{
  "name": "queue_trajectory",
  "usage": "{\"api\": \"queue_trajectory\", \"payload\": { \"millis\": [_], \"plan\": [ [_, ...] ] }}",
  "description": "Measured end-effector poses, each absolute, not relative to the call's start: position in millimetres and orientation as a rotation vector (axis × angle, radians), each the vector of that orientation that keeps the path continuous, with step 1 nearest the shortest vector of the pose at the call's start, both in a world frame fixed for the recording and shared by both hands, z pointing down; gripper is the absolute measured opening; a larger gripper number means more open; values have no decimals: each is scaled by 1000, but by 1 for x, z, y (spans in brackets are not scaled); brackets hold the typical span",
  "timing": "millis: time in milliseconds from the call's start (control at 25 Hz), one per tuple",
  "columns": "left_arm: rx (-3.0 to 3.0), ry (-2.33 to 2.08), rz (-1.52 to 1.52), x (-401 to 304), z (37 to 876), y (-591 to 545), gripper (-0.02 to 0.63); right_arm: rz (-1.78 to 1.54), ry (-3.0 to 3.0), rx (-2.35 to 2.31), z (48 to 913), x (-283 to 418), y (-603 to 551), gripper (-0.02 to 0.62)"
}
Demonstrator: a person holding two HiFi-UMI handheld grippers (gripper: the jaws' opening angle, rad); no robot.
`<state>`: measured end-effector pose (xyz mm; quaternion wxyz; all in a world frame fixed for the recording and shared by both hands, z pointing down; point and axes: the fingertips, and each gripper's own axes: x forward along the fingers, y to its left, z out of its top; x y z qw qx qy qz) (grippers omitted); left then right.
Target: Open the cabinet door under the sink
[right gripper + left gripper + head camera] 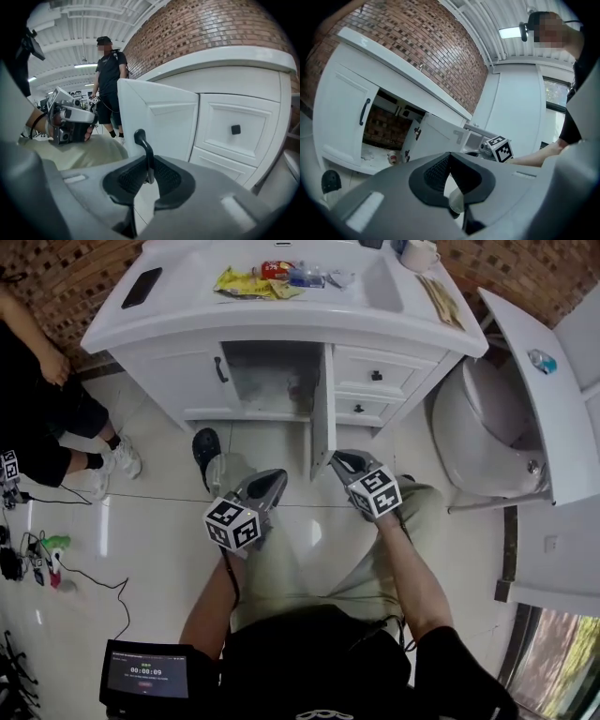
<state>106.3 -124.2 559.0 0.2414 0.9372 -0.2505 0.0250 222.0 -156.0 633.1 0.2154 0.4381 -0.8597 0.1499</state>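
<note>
Nearly done: the white panelled cabinet door [159, 122] under the sink [281, 313] stands wide open.
My right gripper [149, 174] clamps its black curved handle [145, 147] between the jaws. My left gripper [449, 174] alongside has its jaws together, empty. Only letting go seems left.

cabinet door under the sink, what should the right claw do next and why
Probably open the right claw and draw it back off the black handle it grips. The cabinet door already stands swung out, about square to the cabinet front, and the compartment behind it is open to view, so pulling further looks needless.
</note>
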Motion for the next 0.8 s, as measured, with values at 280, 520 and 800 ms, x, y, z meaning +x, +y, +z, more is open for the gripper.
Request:
{"api": "queue_trajectory", "payload": {
  "millis": [280, 520, 800],
  "plan": [
    [2540, -858, 108, 132, 568, -115, 16, 386, -2439, 1054, 630, 224, -157, 32],
    [2538, -965, 185, 143, 577, -101, 15, 475, -2494, 986, 629, 220, -158, 47],
    [2542, -1030, 258, 153, 578, -88, 17, 434, -2481, 1014, 615, 233, -151, 83]
  ]
}}
